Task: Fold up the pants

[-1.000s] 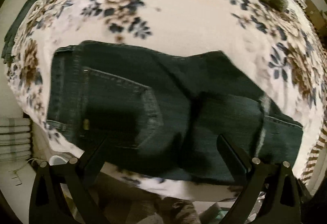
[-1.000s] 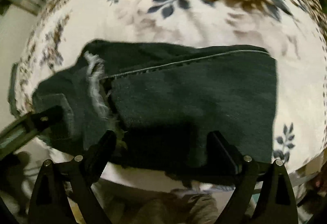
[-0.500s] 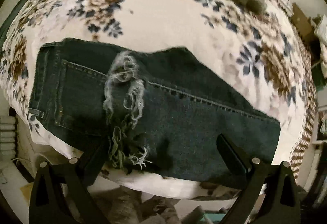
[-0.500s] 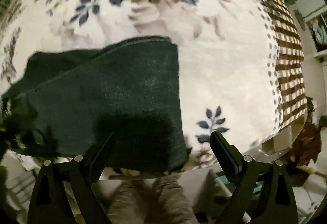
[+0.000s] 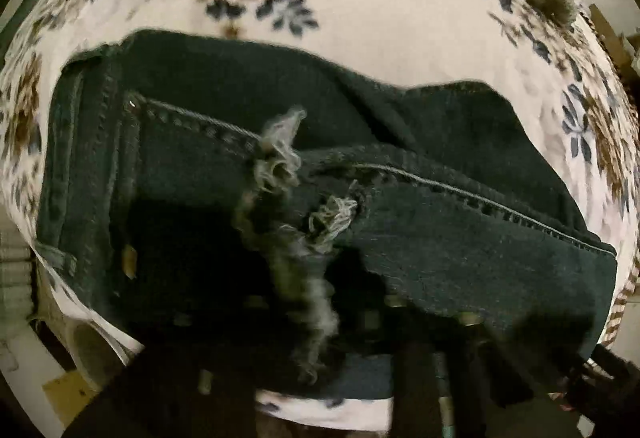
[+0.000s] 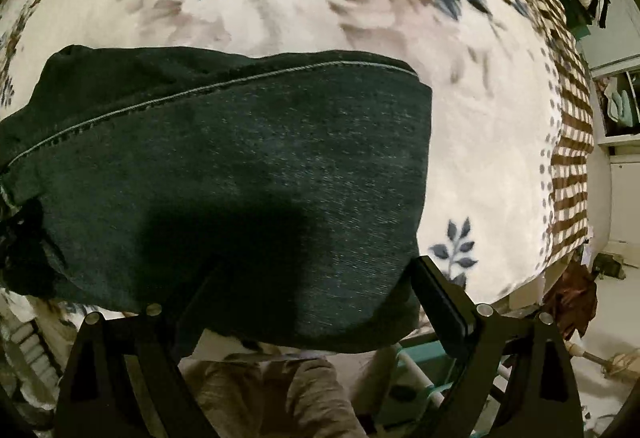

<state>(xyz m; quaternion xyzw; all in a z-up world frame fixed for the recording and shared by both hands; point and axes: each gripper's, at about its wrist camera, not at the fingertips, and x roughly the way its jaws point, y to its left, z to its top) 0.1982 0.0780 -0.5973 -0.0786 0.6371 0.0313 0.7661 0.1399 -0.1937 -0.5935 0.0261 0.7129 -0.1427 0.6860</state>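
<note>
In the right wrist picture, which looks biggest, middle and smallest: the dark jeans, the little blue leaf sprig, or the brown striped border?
1. Dark denim jeans, biggest by far.
2. Brown striped blanket border.
3. Small blue leaf sprig, smallest.

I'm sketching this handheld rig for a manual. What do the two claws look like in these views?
The right claw is matte black: two flat angular fingers on triangular cut-out brackets with round silver bolt heads. The left claw shows only as blurred black shapes with a few silvery bolts. No cables, markings or sleeves are visible.
</note>
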